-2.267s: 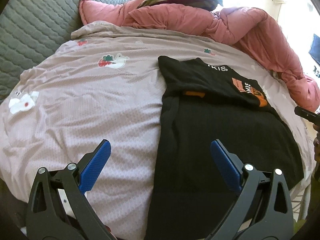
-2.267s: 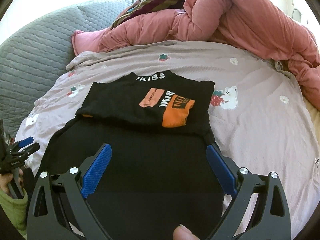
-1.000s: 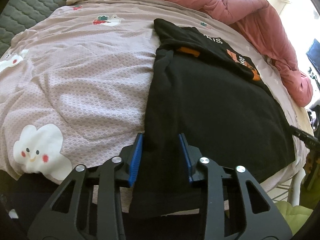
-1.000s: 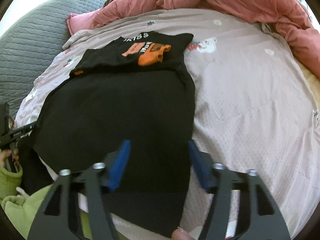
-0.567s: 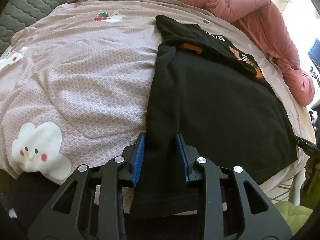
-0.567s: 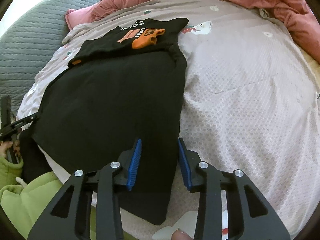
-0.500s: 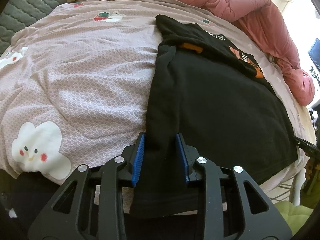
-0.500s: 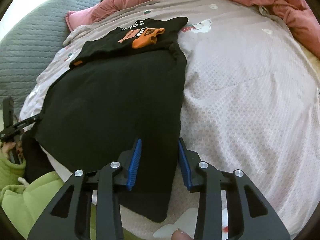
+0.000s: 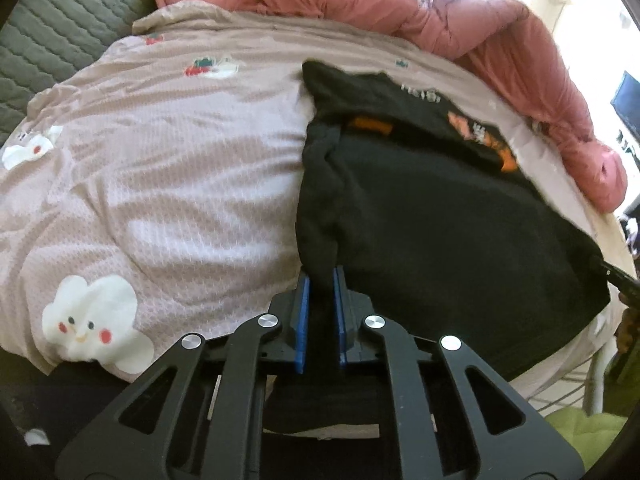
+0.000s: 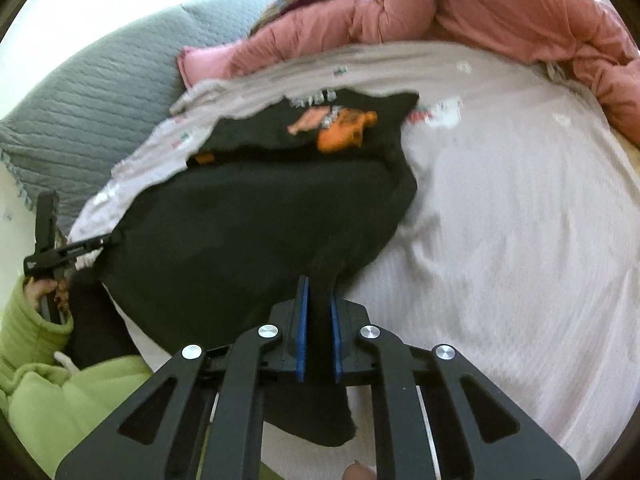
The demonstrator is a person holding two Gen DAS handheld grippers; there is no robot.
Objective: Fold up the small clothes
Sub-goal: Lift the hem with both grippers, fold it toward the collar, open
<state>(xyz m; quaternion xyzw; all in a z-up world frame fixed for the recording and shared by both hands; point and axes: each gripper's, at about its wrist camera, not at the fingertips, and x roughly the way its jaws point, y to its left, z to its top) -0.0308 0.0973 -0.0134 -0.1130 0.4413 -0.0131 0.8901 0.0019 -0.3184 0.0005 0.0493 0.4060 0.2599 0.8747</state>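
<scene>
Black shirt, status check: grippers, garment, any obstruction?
Left gripper and right gripper both shut on black shirt hem corners. Top already folded down. Nothing blocking on the bedsheet.

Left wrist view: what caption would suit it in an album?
Left gripper pinches the black shirt's near edge on the pink bedsheet.

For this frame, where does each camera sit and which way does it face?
Left wrist: on the left gripper, facing up the bed along the black shirt's left edge; own fingers shut on the hem.
Right wrist: on the right gripper, clamping the right hem; left hand and green sleeve show.
Shared: shirt, pink duvet.
</scene>
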